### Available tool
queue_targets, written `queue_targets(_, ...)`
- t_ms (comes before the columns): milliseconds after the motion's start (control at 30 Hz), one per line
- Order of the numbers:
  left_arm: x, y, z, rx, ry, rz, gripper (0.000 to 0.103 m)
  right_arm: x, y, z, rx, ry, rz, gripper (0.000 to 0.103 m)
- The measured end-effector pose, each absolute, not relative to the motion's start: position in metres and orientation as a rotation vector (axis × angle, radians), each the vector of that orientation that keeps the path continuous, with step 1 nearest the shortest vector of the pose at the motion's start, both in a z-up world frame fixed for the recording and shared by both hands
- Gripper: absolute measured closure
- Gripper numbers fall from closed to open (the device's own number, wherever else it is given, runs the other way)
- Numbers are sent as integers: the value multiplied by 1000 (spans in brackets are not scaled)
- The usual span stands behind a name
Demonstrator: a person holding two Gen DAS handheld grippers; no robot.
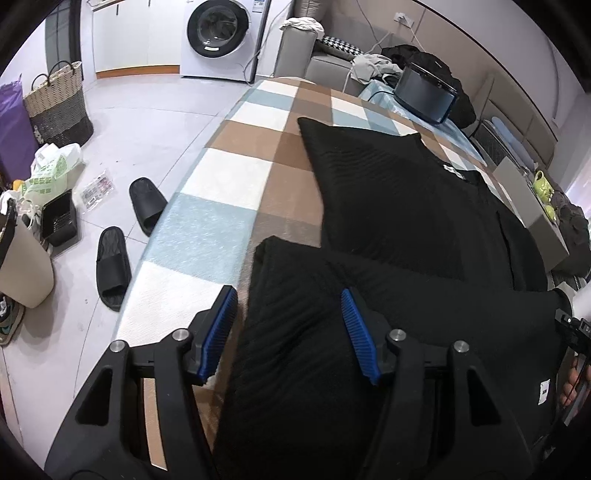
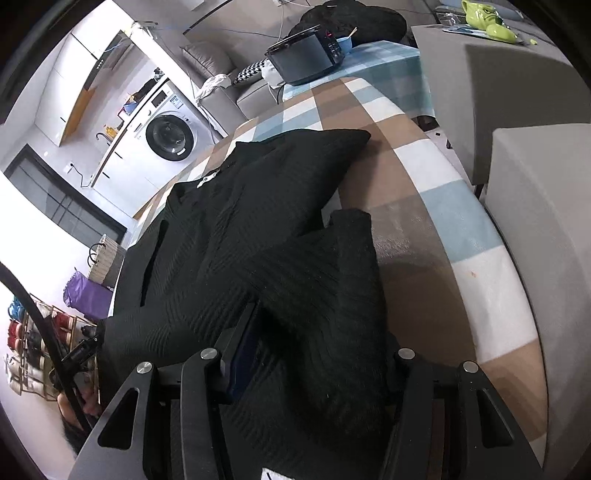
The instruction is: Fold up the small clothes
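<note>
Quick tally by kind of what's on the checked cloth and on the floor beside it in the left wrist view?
Black garment: 1
Dark appliance: 1
Black slippers: 2
Woven basket: 1
Purple bag: 1
Total: 6

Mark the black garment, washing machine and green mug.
Black garment [image 1: 399, 206]: left wrist view, upper folded panel.
Washing machine [image 1: 218, 27]: left wrist view, door glass.
Green mug [image 2: 480, 13]: right wrist view, body.
</note>
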State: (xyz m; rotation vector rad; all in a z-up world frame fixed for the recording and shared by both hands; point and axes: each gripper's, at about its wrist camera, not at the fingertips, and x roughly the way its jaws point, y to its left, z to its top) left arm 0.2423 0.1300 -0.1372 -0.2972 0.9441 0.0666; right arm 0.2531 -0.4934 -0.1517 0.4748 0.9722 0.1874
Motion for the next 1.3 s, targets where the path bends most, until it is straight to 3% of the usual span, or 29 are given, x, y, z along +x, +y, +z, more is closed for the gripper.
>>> queue_targets(100,248,124,-136,-273,937,54,59,255,-491,-151,461,961,192,51)
queue_targets(300,255,110,-133,-190,930,26,84,260,-482,-153,434,963,219,71)
queue_targets(400,254,108,-132,-168,931,21,87,261,-475,-153,417,971,249,76)
queue_targets(867,199,124,-131,-168,943,24,91,236,-458,-157,350,1013,315,77)
queue_targets(933,193,128,-130,-190,933,27,86,235,-459,-157,347,1015,314,67)
queue_targets(1000,188,137,-130,-234,929,62,58,235,-461,-157,334,1019,309,58)
queue_targets(1067,180,149,-128,-294,926,87,45,234,-463,-154,318,1022,298,57)
queue_targets(1300,143,166,-121,-316,921,99,44,205,-483,-144,309,995,276,46)
